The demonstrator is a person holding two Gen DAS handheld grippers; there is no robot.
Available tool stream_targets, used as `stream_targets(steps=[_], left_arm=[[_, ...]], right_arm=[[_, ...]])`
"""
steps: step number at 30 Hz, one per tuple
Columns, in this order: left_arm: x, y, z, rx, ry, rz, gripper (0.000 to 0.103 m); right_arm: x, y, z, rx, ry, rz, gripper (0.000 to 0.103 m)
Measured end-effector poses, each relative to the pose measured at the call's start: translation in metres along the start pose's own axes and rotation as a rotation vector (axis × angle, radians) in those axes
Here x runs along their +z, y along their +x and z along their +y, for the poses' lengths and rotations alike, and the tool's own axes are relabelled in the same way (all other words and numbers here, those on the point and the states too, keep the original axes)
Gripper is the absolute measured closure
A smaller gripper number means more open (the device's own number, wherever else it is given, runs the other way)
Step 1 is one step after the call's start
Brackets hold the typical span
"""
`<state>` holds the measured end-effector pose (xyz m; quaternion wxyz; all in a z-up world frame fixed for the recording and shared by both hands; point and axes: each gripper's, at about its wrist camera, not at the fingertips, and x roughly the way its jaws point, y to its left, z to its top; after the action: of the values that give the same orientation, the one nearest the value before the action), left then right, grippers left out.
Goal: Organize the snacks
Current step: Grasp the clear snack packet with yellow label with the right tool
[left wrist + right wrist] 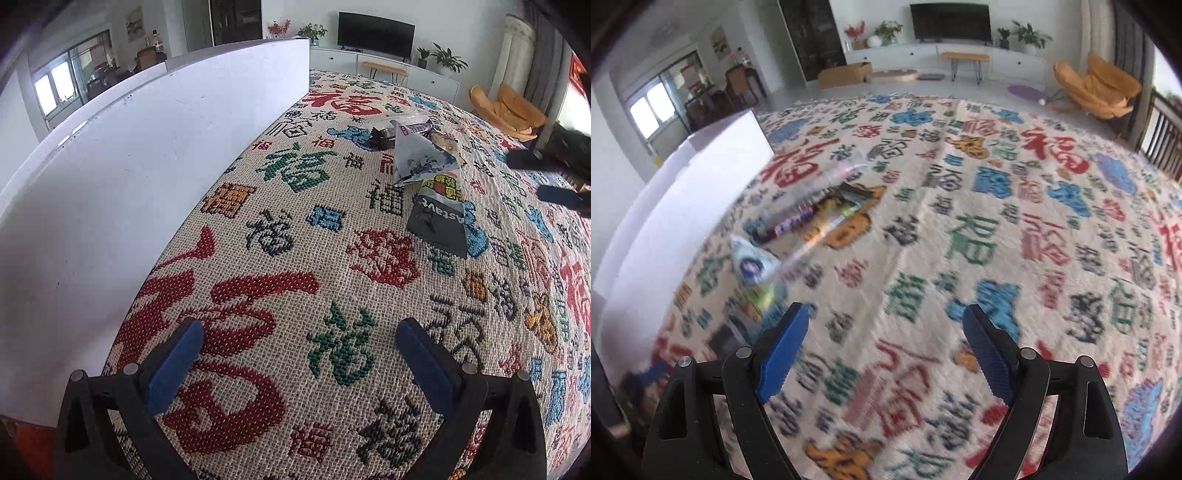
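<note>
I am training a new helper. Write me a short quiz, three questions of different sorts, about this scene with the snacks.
1. True or false: the left gripper holds a snack.
2. The snack packets lie on: A) a bare floor B) a patterned cloth C) a chair.
3. Fill in: beside the cloth stands a white ____.

Key:
1. False; its jaws are open with nothing between them. The right gripper is also open.
2. B
3. box
</note>
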<state>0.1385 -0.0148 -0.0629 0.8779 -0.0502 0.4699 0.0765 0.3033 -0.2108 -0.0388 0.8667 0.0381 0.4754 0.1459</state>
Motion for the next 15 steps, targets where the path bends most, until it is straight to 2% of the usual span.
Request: stream_targets(steps=[2,4,6,7,10,11,12,13,15], left_arm=[[0.0,0.0,0.0,-0.001,0.002,0.0,0.0],[0.0,0.0,0.0,-0.003,0.005,0.0,0.0],[0.001,0.0,0.0,-0.005,0.006,0.001,0.0],[0.002,0.0,0.0,-0.005,0.007,0.001,0.0],[0.002,0.0,0.0,-0.003,0.004,0.001,0.0],[0.002,0.0,0.0,-0.002,0.004,0.0,0.0],[0.002,0.0,0.0,-0.002,0.003,0.0,0.0],[0.002,0.0,0.0,-0.003,0.003,0.001,0.0],[0.002,0.0,0.0,-0.003,0.004,0.001,0.0]], right_arm=[[0.019,0.026,0.013,0.045,0.065,0.042,0.018],[0.031,0.05,0.028,0.045,0.1,0.068,0.02],[0.034,0.069,0.04,0.049,0.122,0.091,0.03],[0.033,0.077,0.046,0.06,0.13,0.112,0.047],[0.028,0.081,0.071,0.002,0.027,0.107,0.051],[0.026,0.079,0.077,-0.029,-0.019,0.106,0.072],[0.023,0.078,0.079,-0.052,-0.056,0.125,0.077],[0.019,0.073,0.078,-0.058,-0.08,0.125,0.079],[0.013,0.061,0.069,-0.124,-0.139,0.123,0.082]])
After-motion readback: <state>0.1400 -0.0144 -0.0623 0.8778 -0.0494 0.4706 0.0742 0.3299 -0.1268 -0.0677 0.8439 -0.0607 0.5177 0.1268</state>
